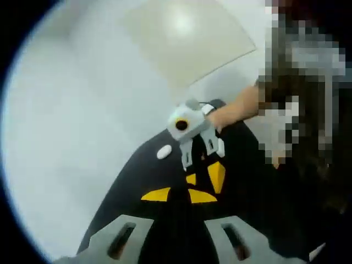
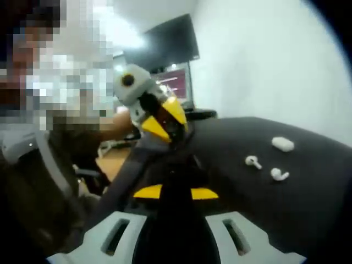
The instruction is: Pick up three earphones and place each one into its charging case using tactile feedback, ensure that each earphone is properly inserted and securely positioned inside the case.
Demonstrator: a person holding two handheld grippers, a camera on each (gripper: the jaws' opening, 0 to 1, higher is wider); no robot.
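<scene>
Earphones lie loose on the black tabletop [image 2: 308, 209], so by the look of it nothing is seated yet: in the right gripper view two earbuds [image 2: 253, 161] [image 2: 279, 175] rest at right of centre, the white charging case [image 2: 282, 144] just above them, lid state unclear. Open black surface surrounds them; its edge runs close behind the case. Left claw [image 1: 171, 239] and right claw [image 2: 173, 236] both stand apart, empty, well short of them.

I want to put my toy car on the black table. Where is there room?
The black table is bare in front of the two earphones, toward the right gripper. It is crowded around the earphones and the white case, and where the left gripper reaches in.
</scene>
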